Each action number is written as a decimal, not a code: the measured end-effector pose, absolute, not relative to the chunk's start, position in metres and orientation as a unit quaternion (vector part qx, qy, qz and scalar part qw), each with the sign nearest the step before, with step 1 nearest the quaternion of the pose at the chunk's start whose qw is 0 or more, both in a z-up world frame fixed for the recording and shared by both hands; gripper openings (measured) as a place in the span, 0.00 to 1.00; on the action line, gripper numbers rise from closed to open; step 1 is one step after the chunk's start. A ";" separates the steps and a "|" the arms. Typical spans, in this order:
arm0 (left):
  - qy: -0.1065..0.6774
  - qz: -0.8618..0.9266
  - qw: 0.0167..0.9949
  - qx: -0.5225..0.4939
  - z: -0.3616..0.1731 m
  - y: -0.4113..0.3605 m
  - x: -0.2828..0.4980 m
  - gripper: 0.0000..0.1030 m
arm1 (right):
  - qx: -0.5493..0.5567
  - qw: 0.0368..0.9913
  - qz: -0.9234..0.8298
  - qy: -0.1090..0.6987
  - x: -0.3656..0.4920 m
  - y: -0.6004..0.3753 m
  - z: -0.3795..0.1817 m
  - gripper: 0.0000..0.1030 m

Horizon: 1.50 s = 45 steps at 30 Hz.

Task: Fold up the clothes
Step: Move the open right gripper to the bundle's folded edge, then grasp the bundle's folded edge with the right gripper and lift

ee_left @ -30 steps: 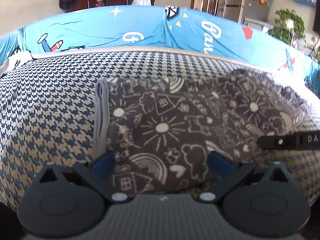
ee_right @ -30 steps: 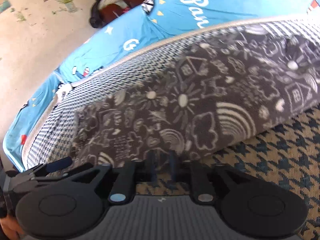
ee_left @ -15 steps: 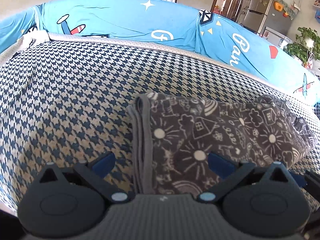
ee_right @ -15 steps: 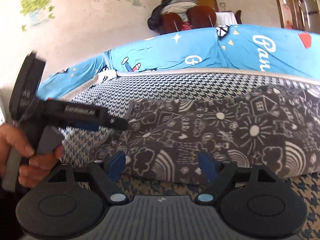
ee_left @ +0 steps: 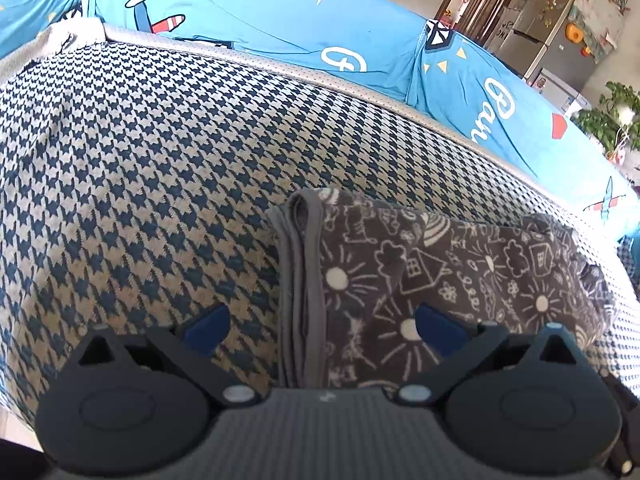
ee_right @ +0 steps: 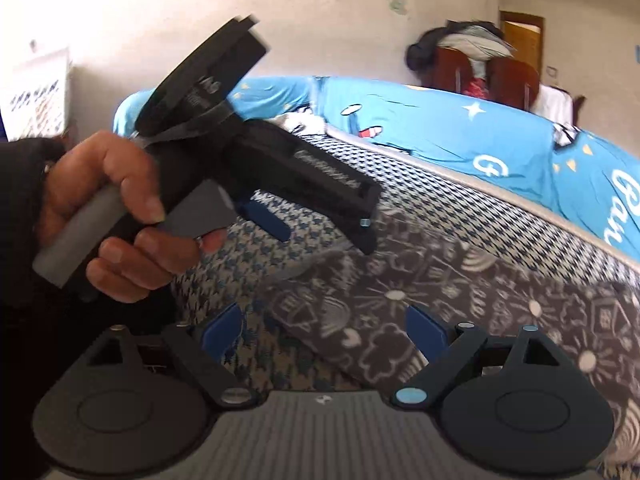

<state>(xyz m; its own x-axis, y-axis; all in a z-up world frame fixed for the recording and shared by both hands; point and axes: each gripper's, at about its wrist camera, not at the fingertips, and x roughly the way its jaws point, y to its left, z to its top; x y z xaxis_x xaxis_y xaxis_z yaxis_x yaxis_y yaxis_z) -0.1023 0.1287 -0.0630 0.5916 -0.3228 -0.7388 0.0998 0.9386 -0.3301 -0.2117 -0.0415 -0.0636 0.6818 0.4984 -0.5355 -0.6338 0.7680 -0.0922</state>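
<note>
Right wrist view: right tongs (ee_right: 324, 330) just opened, empty
Folded garment (ee_right: 460, 312) lies released ahead; left tongs (ee_left: 322, 326) gape empty above its edge; fold looks finished

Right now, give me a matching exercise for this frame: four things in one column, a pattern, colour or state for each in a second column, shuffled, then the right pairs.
Things
1. garment
2. seat cover
3. backrest cover
4. right gripper

Descriptions
A. bright blue, with stars and aeroplanes
B. open, nothing between its pads
C. dark grey with white doodles, folded
D. blue and beige houndstooth

Pairs: 1-C, 2-D, 3-A, 4-B
</note>
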 end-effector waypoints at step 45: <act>0.488 -0.248 0.781 -0.300 -0.078 0.126 -0.059 0.78 | -0.191 0.918 0.261 0.231 -0.189 -0.031 -0.084 0.30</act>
<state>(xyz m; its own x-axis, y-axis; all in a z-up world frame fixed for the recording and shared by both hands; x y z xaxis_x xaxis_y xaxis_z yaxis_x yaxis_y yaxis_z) -0.0594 0.1260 -0.0775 0.4010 -0.6806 -0.6132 0.0947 0.6965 -0.7112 -0.1892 -0.0312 -0.0840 0.7565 0.3916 -0.5238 -0.5679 0.7906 -0.2291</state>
